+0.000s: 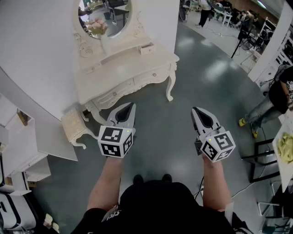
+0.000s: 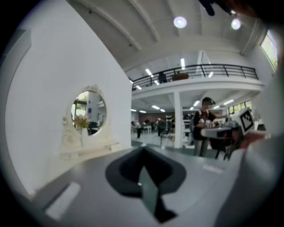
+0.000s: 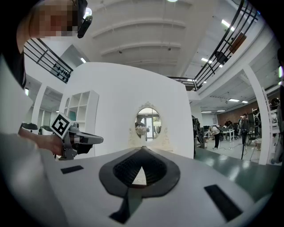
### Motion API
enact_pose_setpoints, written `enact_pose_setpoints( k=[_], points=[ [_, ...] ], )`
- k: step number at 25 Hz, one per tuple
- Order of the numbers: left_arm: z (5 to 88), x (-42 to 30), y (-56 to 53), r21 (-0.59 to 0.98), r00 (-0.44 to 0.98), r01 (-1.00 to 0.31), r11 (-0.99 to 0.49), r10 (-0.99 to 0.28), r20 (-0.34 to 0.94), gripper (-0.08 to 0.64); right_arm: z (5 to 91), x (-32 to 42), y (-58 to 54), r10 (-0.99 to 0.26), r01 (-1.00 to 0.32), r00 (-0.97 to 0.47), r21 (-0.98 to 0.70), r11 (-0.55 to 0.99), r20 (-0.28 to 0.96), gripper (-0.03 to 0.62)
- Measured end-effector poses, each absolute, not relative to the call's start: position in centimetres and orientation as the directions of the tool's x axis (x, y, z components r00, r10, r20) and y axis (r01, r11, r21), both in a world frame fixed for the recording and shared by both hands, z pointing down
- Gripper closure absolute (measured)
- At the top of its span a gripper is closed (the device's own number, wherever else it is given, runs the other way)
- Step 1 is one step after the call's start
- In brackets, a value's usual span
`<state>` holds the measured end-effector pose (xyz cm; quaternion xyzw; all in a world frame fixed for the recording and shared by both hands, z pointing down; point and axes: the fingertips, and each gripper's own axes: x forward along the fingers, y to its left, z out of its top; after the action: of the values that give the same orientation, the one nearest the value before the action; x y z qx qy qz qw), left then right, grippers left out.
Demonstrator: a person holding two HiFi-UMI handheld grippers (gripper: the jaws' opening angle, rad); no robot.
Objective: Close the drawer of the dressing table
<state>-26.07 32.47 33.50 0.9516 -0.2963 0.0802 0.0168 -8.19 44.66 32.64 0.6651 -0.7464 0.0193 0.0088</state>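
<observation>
The cream desk (image 1: pixel 130 68) is seen at the upper centre of the head view, set against a white wall. A small drawer (image 1: pixel 147 47) on its upper tier, just right of the oval mirror (image 1: pixel 104 16), is seen pulled out. The left claw (image 1: pixel 132 106) and right claw (image 1: pixel 195 110) are held over the grey floor (image 1: pixel 183 64), well apart from the desk, each with jaws together and nothing gripped.

Dressing table (image 1: pixel 135 68): one. Oval mirror (image 1: pixel 110 13): one. Flower bunch (image 1: pixel 97 26): one. Small drawer (image 1: pixel 147 48) standing out: one. Padded stool (image 1: pixel 75 125): one. White shelf unit (image 1: pixel 20 151): one. Grippers: two, left gripper (image 1: pixel 132 106), right gripper (image 1: pixel 196 111).
</observation>
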Motion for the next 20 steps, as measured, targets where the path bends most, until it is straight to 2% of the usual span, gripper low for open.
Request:
enact_pose_setpoints(
  k=[9,20],
  points=[
    [33.6,-24.6,33.7,-0.008,0.802,-0.58,-0.814,-0.573,0.167,0.551,33.0,-6.5,45.8,-0.992,-0.992,-0.12,-0.037,0.118,0.049,0.6],
    [35.3,-19.8,37.3,0.008,0.775,-0.615,-0.788,-0.603,0.189,0.551,35.3,-2.8,48.1,-0.975,-0.977,-0.212,-0.043,0.21,0.071,0.598]
  ],
)
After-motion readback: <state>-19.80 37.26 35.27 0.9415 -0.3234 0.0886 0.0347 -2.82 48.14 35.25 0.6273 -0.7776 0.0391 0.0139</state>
